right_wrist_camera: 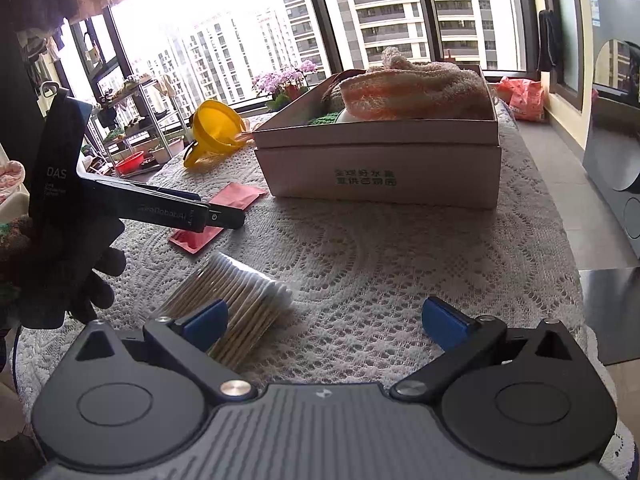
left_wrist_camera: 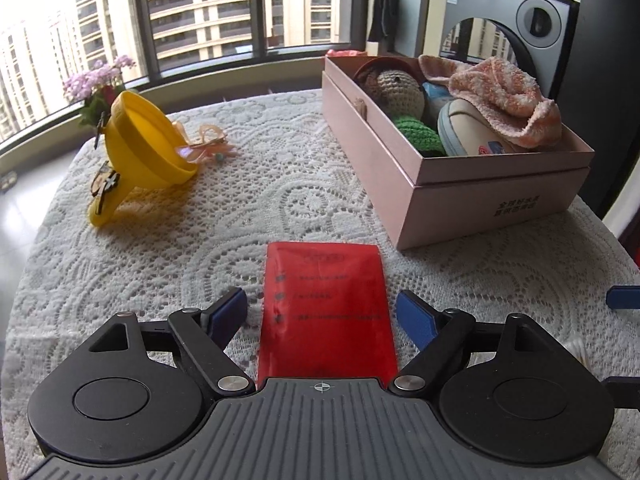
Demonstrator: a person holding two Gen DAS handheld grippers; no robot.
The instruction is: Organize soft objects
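Observation:
My left gripper [left_wrist_camera: 322, 312] stands open low over the lace tablecloth [left_wrist_camera: 280, 208]. A flat red packet [left_wrist_camera: 326, 312] lies between its blue pads without touching them. A pink box [left_wrist_camera: 480, 200] at the right holds a crocheted doll [left_wrist_camera: 394, 90], a slipper [left_wrist_camera: 472, 132] and a pink knitted cloth [left_wrist_camera: 500, 96]. My right gripper [right_wrist_camera: 324, 320] is open too, over bare lace. A clear pack of cotton swabs [right_wrist_camera: 248, 300] lies against its left finger. In the right wrist view, the left gripper [right_wrist_camera: 228, 218] hovers over the red packet [right_wrist_camera: 236, 196], and the pink box [right_wrist_camera: 380, 176] stands beyond it.
A yellow funnel [left_wrist_camera: 148, 148] lies on its side at the table's far left, beside a ribbon trinket [left_wrist_camera: 212, 146]. Potted pink flowers [left_wrist_camera: 100, 80] stand by the window. A washing machine [left_wrist_camera: 532, 20] is behind the box. A gloved hand [right_wrist_camera: 80, 272] holds the left gripper.

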